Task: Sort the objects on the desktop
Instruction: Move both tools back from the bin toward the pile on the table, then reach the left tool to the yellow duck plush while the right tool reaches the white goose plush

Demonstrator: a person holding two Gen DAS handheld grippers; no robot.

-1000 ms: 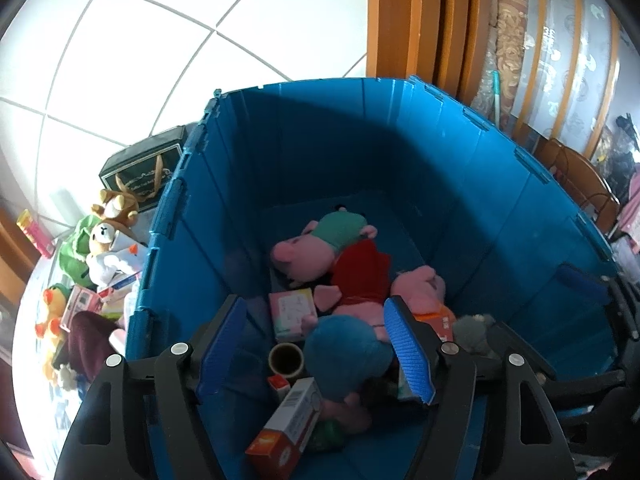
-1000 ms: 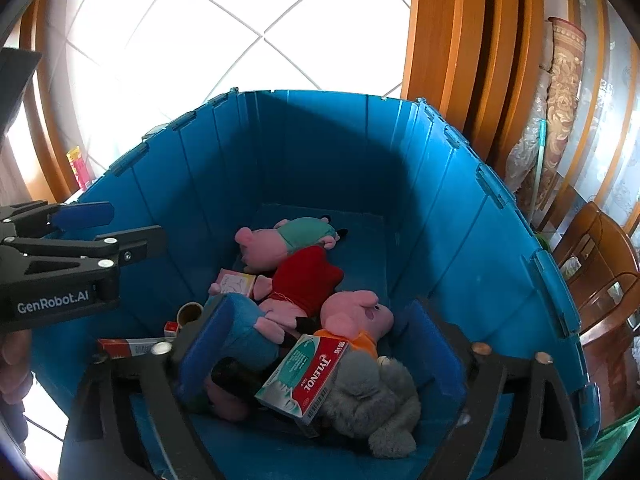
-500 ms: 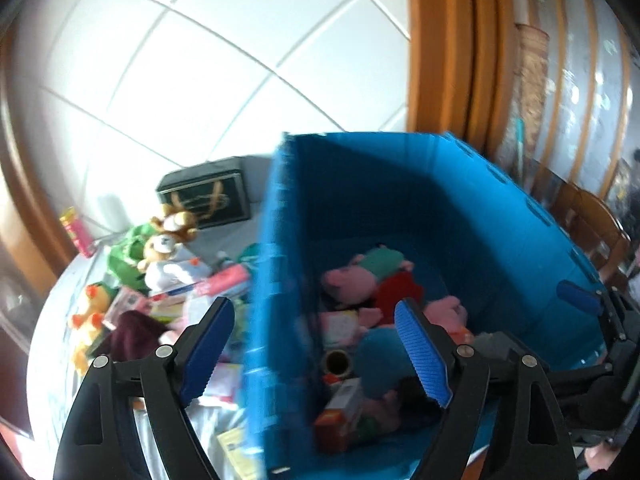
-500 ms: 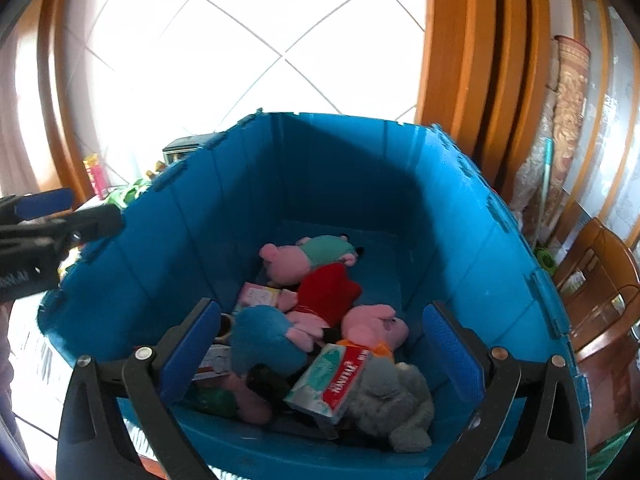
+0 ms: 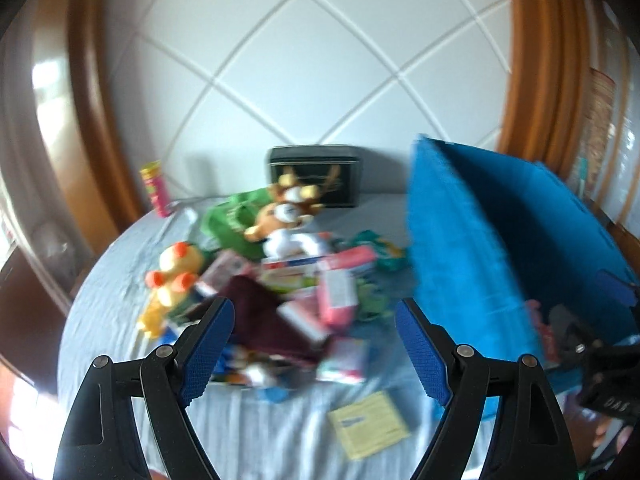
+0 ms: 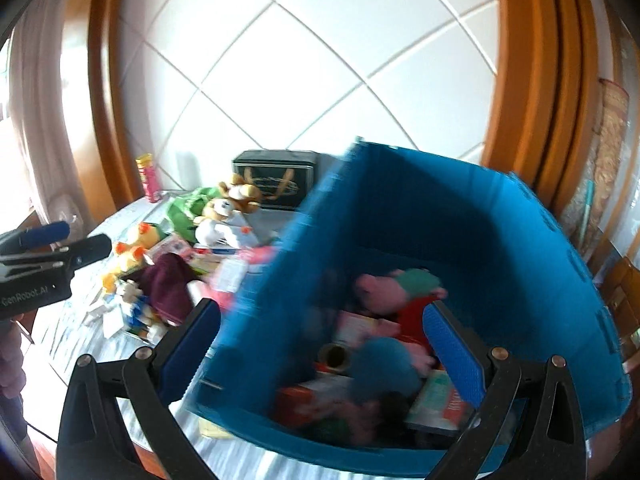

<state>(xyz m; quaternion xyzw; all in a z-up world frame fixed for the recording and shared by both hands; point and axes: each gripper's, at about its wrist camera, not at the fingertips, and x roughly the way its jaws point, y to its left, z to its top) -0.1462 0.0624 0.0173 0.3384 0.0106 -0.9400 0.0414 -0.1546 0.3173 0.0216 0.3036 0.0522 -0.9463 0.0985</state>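
A blue bin (image 6: pixel 500 224) stands on the table's right side, also in the left wrist view (image 5: pixel 460 248). It holds pink pig plush toys (image 6: pixel 384 288), boxes and a tape roll (image 6: pixel 334 354). A blurred pile of toys and boxes (image 5: pixel 304 280) lies left of the bin: a yellow plush (image 5: pixel 172 276), a brown and white bear (image 5: pixel 286 216), a maroon cloth (image 5: pixel 264 320). My left gripper (image 5: pixel 314 350) is open and empty above the pile. My right gripper (image 6: pixel 322 352) is open and empty over the bin's left wall.
A dark box (image 5: pixel 314 176) stands at the back by the white wall. A pink can (image 5: pixel 156 188) stands at the back left. A yellow note (image 5: pixel 370 428) lies near the front. The table (image 5: pixel 280 432) has a pale grey cloth. A wooden chair (image 6: pixel 624 292) is to the right.
Both grippers have swung left, away from above the bin. The left one now faces the pile on the table. The right one now straddles the bin's left wall. Both stay open.
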